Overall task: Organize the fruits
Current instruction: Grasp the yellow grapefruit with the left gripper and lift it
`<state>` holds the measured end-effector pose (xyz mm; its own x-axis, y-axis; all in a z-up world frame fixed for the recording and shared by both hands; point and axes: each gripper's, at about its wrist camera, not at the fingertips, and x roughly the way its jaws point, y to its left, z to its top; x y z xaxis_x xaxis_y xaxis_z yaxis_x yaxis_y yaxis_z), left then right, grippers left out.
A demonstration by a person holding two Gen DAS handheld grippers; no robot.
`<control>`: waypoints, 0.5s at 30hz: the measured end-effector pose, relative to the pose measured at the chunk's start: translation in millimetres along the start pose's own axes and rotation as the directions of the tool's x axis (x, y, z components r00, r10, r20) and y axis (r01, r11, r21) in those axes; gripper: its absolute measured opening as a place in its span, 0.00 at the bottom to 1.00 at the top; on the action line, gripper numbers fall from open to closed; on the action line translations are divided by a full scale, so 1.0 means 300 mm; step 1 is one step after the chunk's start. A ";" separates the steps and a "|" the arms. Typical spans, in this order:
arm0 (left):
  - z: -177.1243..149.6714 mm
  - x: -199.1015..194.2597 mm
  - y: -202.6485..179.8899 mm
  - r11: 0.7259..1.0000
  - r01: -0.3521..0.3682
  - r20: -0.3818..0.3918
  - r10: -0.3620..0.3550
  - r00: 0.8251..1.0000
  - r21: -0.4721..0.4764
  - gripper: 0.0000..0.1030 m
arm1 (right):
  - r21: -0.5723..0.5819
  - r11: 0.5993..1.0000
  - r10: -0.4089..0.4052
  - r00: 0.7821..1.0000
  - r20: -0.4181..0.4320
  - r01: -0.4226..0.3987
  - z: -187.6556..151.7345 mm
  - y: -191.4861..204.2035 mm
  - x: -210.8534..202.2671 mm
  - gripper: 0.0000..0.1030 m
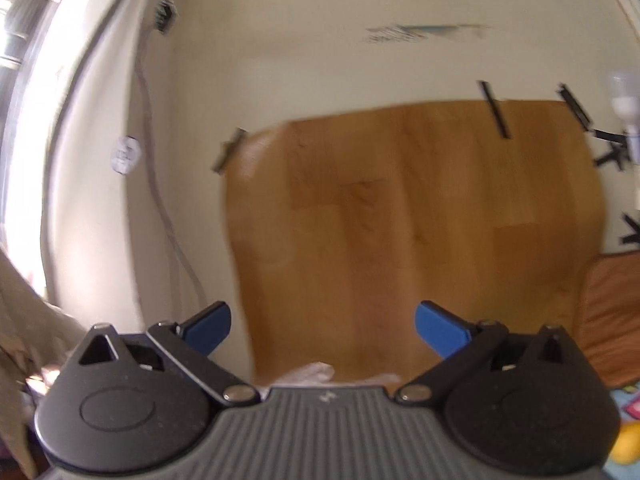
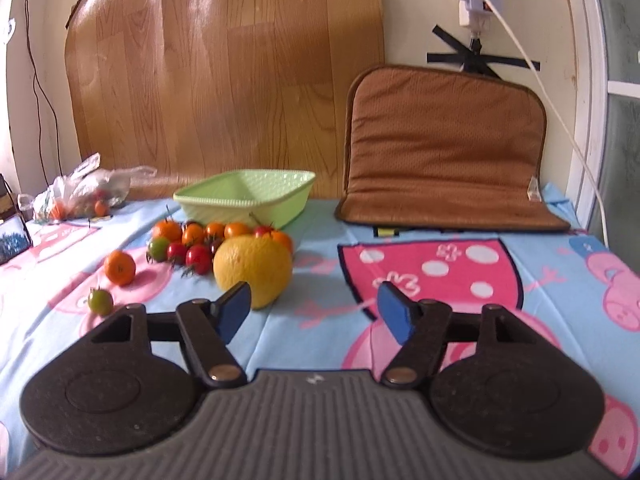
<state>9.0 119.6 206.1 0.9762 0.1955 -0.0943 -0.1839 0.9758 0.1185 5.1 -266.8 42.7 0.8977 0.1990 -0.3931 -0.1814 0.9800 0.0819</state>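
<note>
In the right wrist view a big yellow citrus fruit [image 2: 253, 270] lies on the patterned cloth, with a cluster of red, orange and green tomatoes [image 2: 192, 242] behind it. A tangerine [image 2: 119, 267] and a green tomato [image 2: 100, 301] lie apart at the left. An empty light-green basket [image 2: 244, 197] stands behind the fruit. My right gripper [image 2: 316, 312] hovers open just in front of the yellow fruit, its left blue pad [image 2: 234, 314] near it, nothing between the pads. My left gripper [image 1: 322, 330] is open, held level, facing the wall with nothing between its fingers.
A brown cushion [image 2: 442, 148] leans on the wall at the back right. A wood-pattern sheet [image 2: 224, 68] is taped to the wall. A plastic bag with fruit [image 2: 82, 194] lies at the far left. White cables [image 2: 520, 52] hang at the right. The cloth [image 2: 440, 280] covers the table.
</note>
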 end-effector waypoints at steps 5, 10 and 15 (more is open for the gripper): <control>-0.116 0.085 -0.206 0.970 0.234 -0.155 -0.243 0.958 -0.069 0.99 | -0.043 0.999 0.030 0.998 0.047 -0.028 0.045 -0.015 -0.035 0.66; -0.235 0.077 -0.392 0.934 0.340 -0.198 -0.356 0.913 -0.111 0.99 | -0.094 0.994 0.069 0.993 0.091 -0.060 0.075 -0.049 -0.061 0.66; -0.319 0.070 -0.509 0.871 0.462 -0.260 -0.491 0.832 -0.166 0.92 | -0.100 0.987 0.127 0.992 -0.018 -0.128 0.045 -0.034 0.021 0.57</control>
<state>46.5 -15.8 91.4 0.8721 -0.2910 -0.3934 0.2720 0.9566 -0.1046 18.1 -275.5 51.6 0.8599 0.3218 -0.3963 -0.3341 0.9417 0.0397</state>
